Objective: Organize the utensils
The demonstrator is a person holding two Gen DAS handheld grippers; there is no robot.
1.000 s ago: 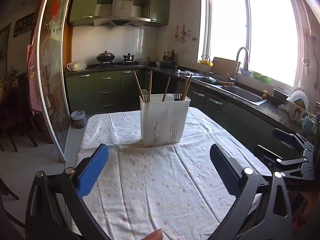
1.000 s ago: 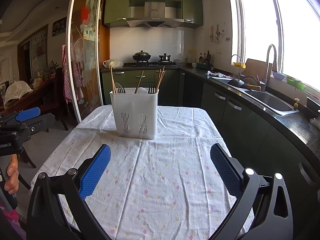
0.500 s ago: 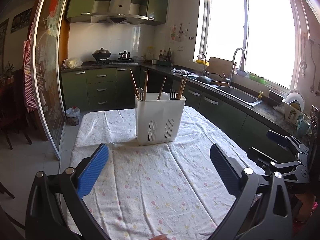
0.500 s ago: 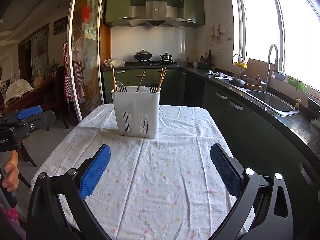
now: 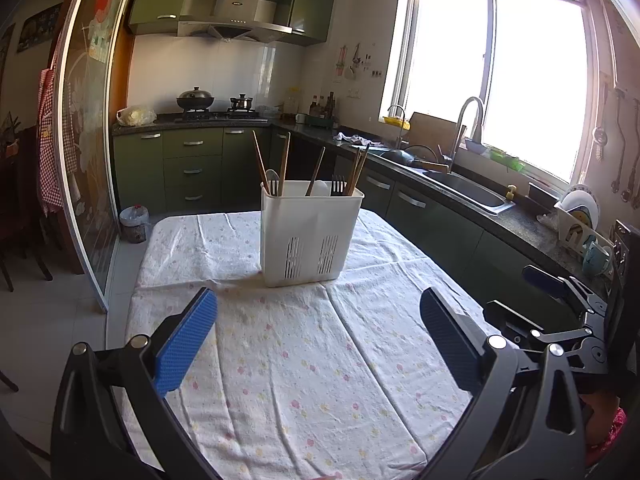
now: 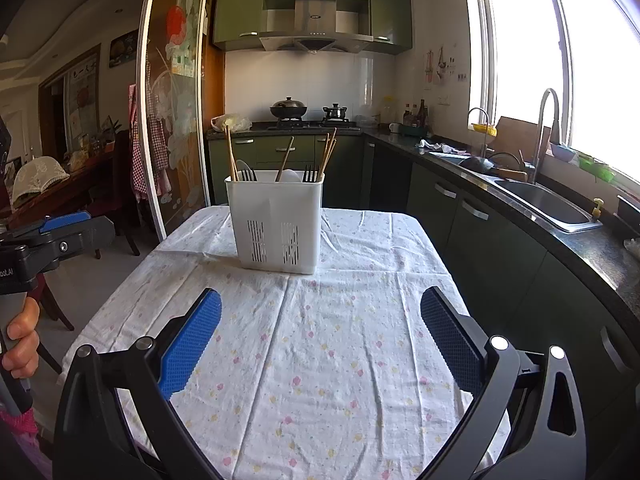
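Note:
A white slotted utensil holder stands upright on the table, also in the right wrist view. It holds wooden chopsticks, forks and a spoon. My left gripper is open and empty, held above the near half of the table, well short of the holder. My right gripper is open and empty too, at about the same distance. The right gripper shows at the right edge of the left wrist view. The left gripper shows at the left edge of the right wrist view.
A white floral tablecloth covers the table. A green counter with a sink and a dish rack runs along the right. A stove with pots is at the back. A glass sliding door stands left.
Both grippers have drifted a little, so the holder sits slightly further left in the left wrist view and a little higher in the right wrist view. Both stay open and empty.

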